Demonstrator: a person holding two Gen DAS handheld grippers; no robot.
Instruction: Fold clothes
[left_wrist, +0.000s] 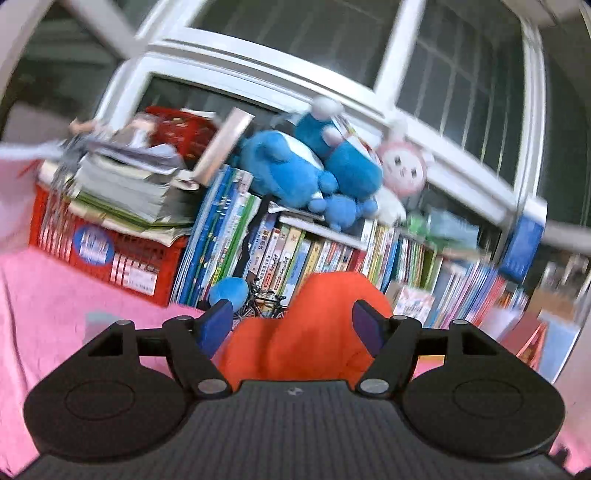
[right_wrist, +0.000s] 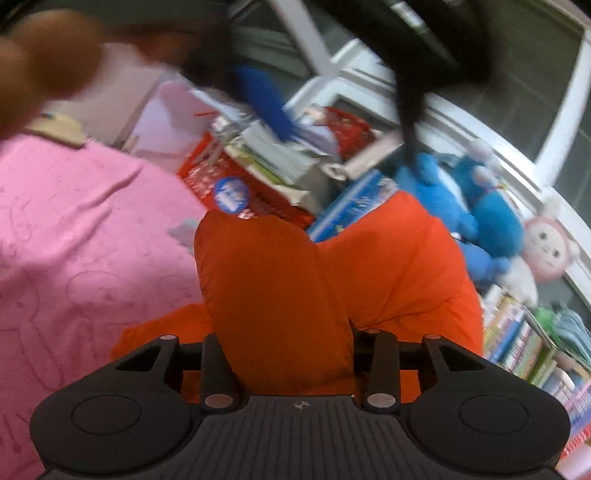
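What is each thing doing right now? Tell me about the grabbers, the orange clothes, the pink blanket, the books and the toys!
left gripper: open, orange cloth between the fingers, not pinched.
right gripper: fingertips hidden by a bunched fold of cloth; grip unclear.
orange garment: bunched up, not folded flat.
pink blanket: spread out, slightly wrinkled.
books: standing in a row.
plush toys: piled on the books.

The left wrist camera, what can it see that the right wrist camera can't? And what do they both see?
Only the left wrist view shows a small toy bicycle by the books, and the left gripper with its blue pads apart, not pressing the cloth.

Only the right wrist view shows a blurry hand at the top left, and the right gripper with a thick orange fold filling its jaws.

Both show the orange garment on the pink blanket, the red crate, the blue plush toys and the pink doll.
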